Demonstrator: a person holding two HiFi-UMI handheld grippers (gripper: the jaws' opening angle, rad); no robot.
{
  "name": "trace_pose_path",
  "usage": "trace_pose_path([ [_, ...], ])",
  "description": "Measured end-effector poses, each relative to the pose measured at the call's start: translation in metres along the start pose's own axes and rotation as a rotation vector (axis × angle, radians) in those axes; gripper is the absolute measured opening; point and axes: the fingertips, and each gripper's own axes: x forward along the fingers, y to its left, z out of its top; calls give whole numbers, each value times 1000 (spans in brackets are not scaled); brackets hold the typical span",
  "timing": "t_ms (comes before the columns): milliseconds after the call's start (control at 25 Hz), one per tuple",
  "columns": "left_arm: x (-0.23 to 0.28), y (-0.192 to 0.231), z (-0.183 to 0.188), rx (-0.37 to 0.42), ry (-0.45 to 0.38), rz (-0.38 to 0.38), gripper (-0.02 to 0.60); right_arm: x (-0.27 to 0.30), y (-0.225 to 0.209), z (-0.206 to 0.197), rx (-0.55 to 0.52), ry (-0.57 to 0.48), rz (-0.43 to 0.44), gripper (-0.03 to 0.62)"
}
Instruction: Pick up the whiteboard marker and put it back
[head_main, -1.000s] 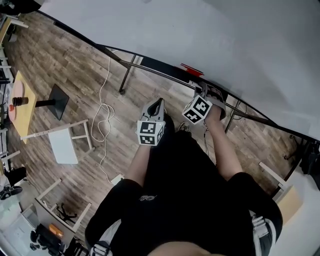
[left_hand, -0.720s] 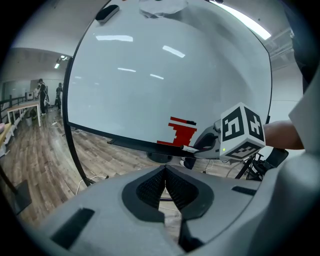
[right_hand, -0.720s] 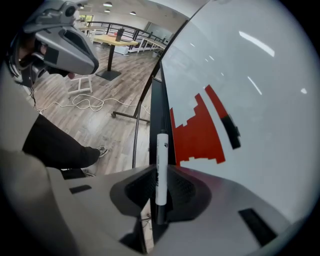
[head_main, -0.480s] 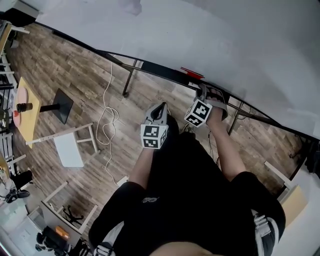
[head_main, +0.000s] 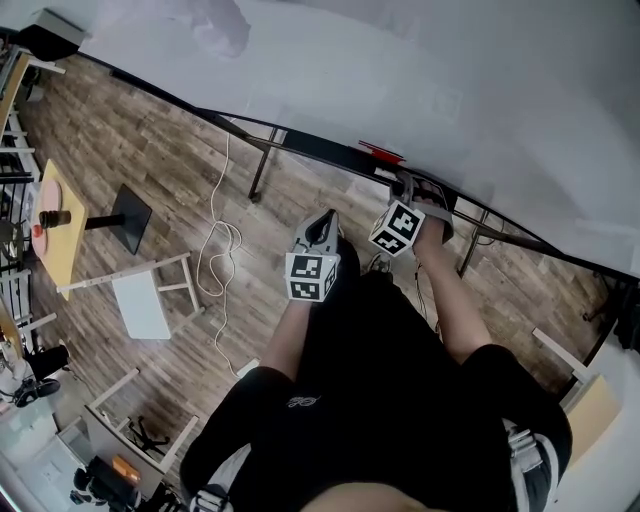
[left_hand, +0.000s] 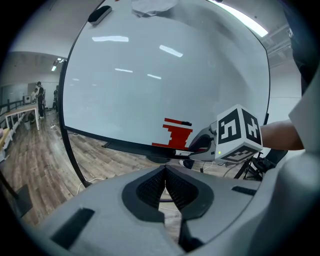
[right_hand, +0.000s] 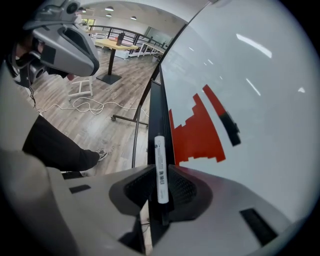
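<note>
right gripper (right_hand: 161, 175): points down at the whiteboard's (right_hand: 260, 90) black tray (right_hand: 159, 110); jaws have just been opening, now slightly apart.
whiteboard marker (right_hand: 160, 167): between those pads, lying along the tray.
left gripper (left_hand: 165, 172): back from the board, left of the right one, jaws closed together, empty.
around: red stepped block (right_hand: 197, 132) on the board above the tray; white cable (head_main: 215, 250) and white stool (head_main: 140, 300) on the floor.
</note>
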Motion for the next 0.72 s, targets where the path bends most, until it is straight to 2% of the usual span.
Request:
trace_pose_path([
  [200, -5, -8, 6, 14, -15, 2, 6, -8, -3, -3, 23, -15, -7, 122],
  [360, -12, -17, 11, 27, -35, 7, 6, -25, -6, -4, 79, -69, -48, 124],
  [600, -20, -34, 24, 34, -80, 15, 6, -72, -7, 8, 346, -301, -41, 124],
  [720, -24, -45, 34, 34, -111, 22, 6, -101, -11, 10, 471, -396, -70, 124],
])
